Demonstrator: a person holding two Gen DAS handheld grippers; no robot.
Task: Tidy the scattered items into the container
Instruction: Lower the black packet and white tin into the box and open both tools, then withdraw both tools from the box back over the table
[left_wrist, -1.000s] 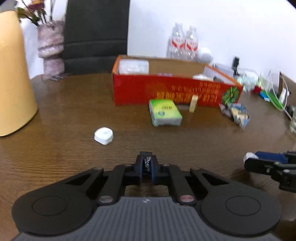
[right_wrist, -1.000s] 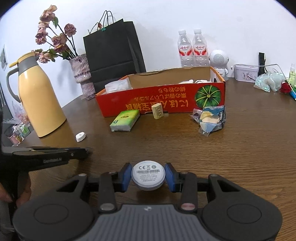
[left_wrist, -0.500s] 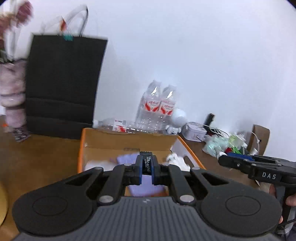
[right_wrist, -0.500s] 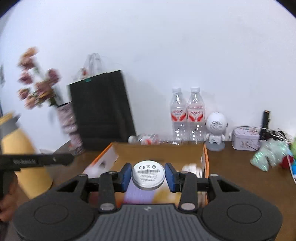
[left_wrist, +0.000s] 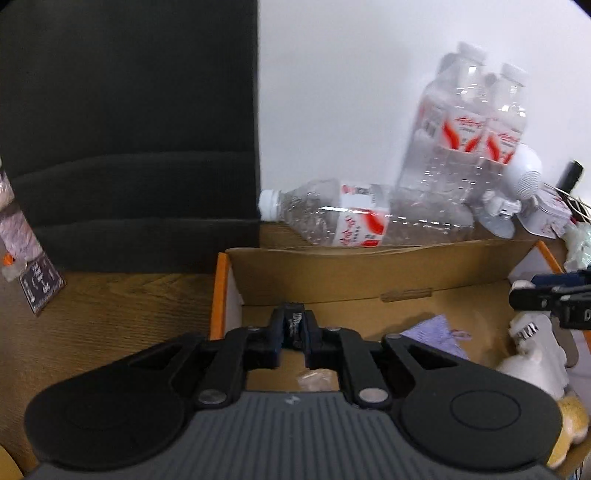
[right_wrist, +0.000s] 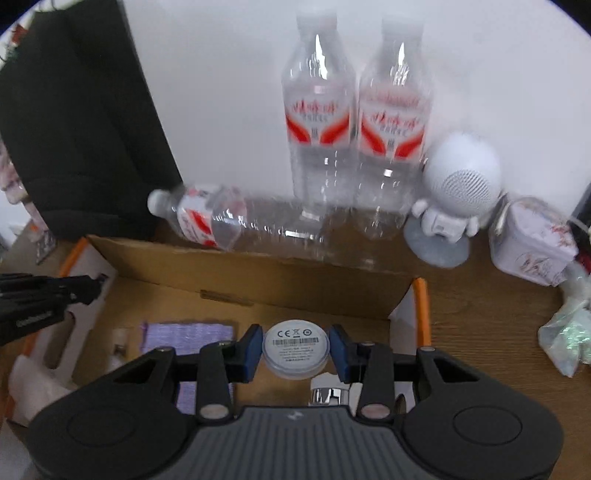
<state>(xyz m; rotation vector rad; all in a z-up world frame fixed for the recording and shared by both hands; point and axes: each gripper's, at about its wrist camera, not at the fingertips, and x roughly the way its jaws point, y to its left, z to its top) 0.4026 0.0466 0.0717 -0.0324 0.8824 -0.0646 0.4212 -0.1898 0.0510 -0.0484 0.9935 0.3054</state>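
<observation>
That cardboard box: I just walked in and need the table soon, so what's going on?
A person is tidying loose items into the cardboard box with two handheld grippers. The right gripper holds a round white disc over the box's right end. The left gripper, above the left end, is opening around a small dark object.

Both grippers moved from the tabletop to above the box (left_wrist: 332, 273). Left gripper (left_wrist: 293, 345) is opening around its small dark item (left_wrist: 294, 328).

Matt cardboard box (right_wrist: 295, 284), glossy clear plastic bottles (right_wrist: 354, 122), wood-grain table (right_wrist: 491, 325)
</observation>
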